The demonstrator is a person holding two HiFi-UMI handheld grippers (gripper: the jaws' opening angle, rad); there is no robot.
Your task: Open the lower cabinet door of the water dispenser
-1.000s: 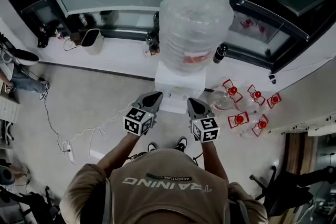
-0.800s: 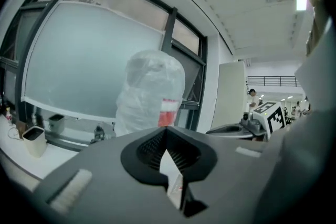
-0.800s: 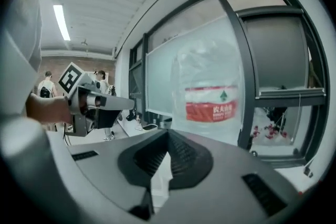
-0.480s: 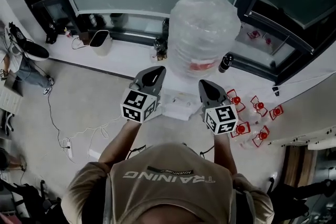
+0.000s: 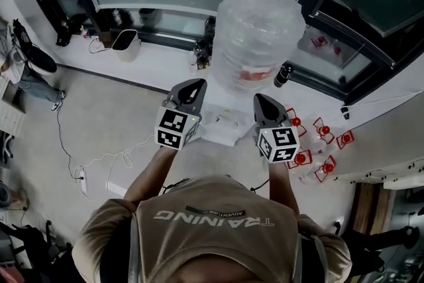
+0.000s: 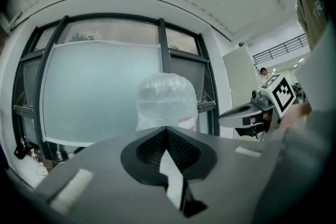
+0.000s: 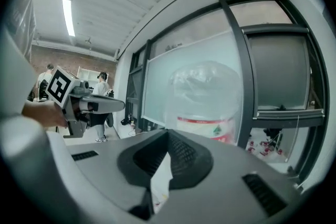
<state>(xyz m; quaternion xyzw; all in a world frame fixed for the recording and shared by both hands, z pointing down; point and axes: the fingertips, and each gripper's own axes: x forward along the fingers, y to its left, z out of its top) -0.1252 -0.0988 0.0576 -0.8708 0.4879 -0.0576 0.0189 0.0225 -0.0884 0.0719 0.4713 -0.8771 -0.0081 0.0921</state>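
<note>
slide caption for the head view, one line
A person holds the left gripper and right gripper, both shut and empty, in front of the water dispenser with its plastic-wrapped bottle.

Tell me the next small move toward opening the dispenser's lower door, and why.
Probably lower the right tongs toward the front of the dispenser. Both they and the left tongs are shut, empty and level with the water bottle, so the lower door lies below, out of both gripper views.
</note>
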